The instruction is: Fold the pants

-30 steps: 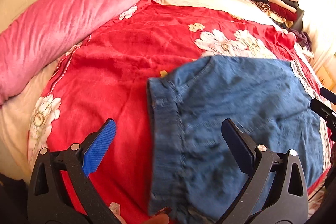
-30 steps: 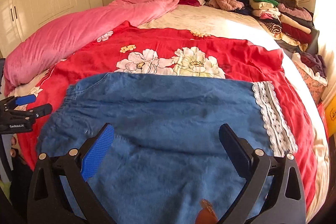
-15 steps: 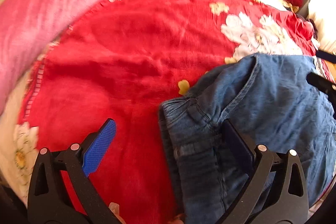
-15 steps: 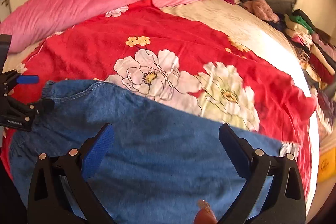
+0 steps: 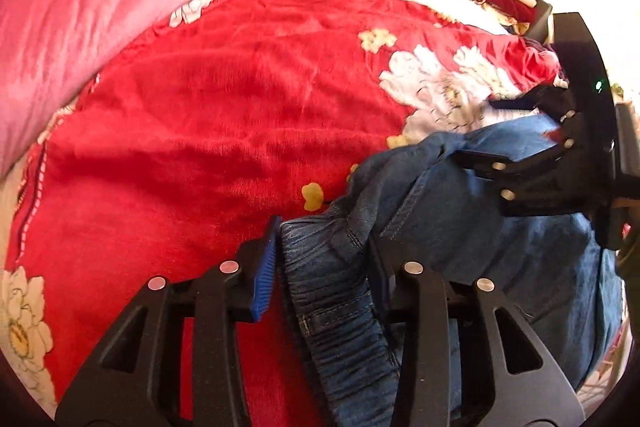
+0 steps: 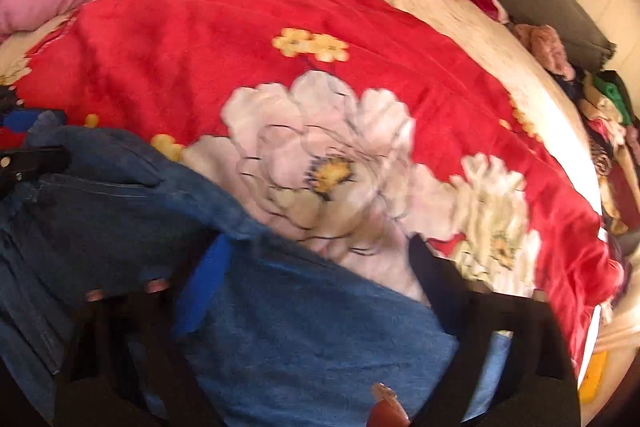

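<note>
Item: denim pants [image 5: 460,227], bunched on the red floral blanket [image 5: 208,131].

My left tongs [image 5: 324,259]: jaws closing, gathered waistband between them, the pads about on it.

My right tongs [image 6: 316,267]: jaws closing, blue cloth between them; through the blur I cannot tell whether they press yet.

Progress, as I judge it: early. No tidy fold visible; folding and flattening remain.

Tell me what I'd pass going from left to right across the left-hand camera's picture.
Pink quilt → red flowered blanket → blue jeans, with the near gripper's fingers closing on their waistband → the other black gripper at the right edge.
</note>
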